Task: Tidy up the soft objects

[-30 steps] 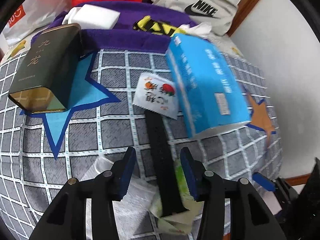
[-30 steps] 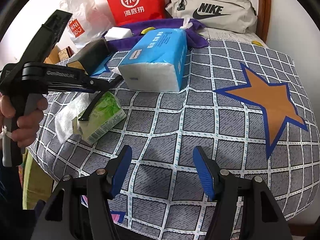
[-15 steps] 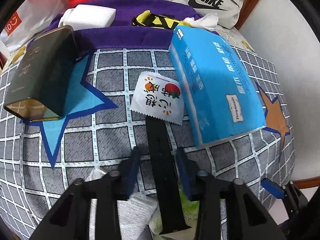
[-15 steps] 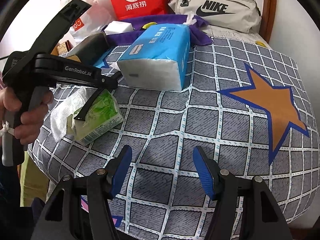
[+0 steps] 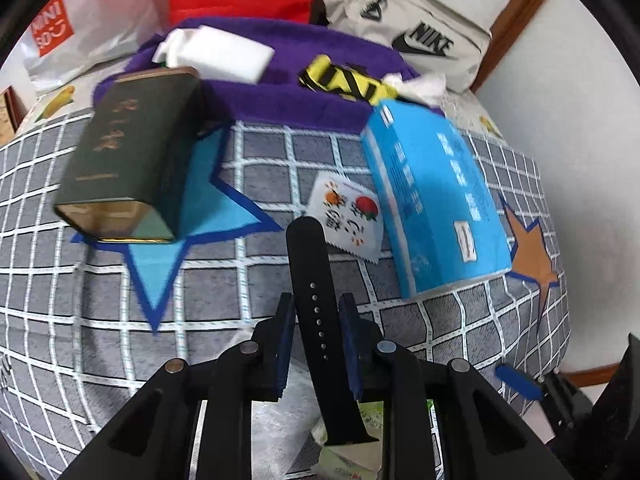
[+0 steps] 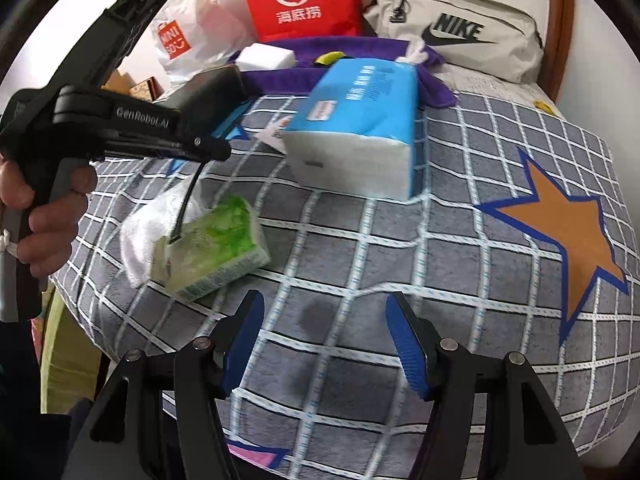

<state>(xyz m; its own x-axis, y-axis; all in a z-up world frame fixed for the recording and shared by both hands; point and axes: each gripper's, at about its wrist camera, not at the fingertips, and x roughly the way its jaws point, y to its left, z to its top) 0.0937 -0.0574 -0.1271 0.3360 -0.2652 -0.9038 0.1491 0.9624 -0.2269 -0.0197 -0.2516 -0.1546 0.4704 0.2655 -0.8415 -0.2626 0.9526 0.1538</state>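
Left wrist: left tool [image 5: 316, 312] clamping black strap [image 5: 316, 300]; right wrist: right tool [image 6: 324, 324] agape

Matt rubbery strap [image 5: 316, 304], glossy plastic-wrapped tissue pack [image 5: 436, 216], woven cloth bedcover [image 6: 460, 240].

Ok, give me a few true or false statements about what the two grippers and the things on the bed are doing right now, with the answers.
1. The left gripper has its jaws closed on the black strap. True.
2. The right gripper holds the blue tissue pack. False: its jaws are open and hold nothing.
3. The strap's lower end hangs over the green tissue packet. True.
4. The dark tin stands upright. False: it lies on its side.
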